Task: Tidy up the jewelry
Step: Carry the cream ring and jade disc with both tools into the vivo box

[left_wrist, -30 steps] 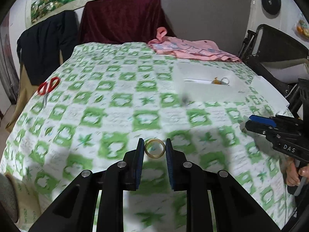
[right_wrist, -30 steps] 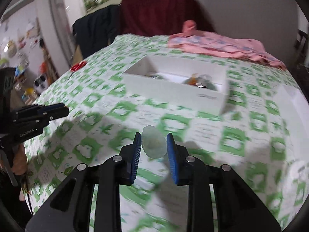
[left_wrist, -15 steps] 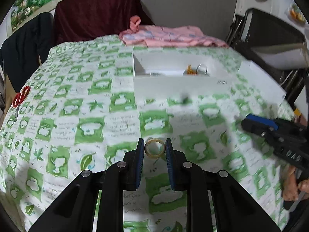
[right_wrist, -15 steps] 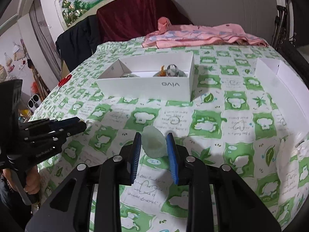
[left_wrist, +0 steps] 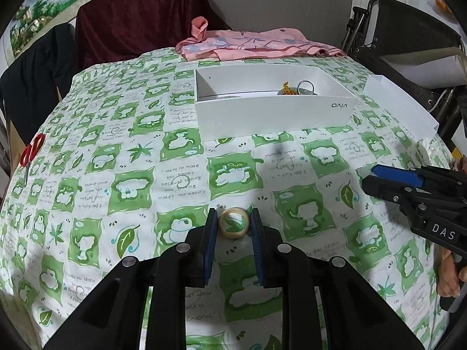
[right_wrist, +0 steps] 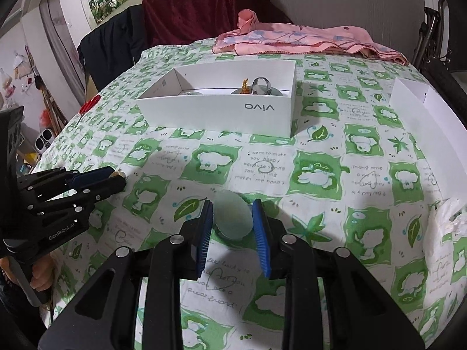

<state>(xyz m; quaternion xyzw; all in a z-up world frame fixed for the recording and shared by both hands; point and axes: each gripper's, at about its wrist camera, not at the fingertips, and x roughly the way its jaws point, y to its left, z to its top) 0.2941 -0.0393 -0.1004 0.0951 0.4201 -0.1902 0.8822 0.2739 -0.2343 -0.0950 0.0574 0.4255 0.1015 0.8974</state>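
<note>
Ring (left_wrist: 234,223): clamped in left gripper (left_wrist: 233,230), above the table's near edge.
Pale pendant (right_wrist: 232,218): clamped in right gripper (right_wrist: 233,230).
Box (left_wrist: 274,113): mid-table, already holding some jewelry.
Left: drop both in.

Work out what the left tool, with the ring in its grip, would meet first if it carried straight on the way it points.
Probably the green-checked tablecloth, short of the white box; the left tool tilts downward, though depth is unclear.
</note>
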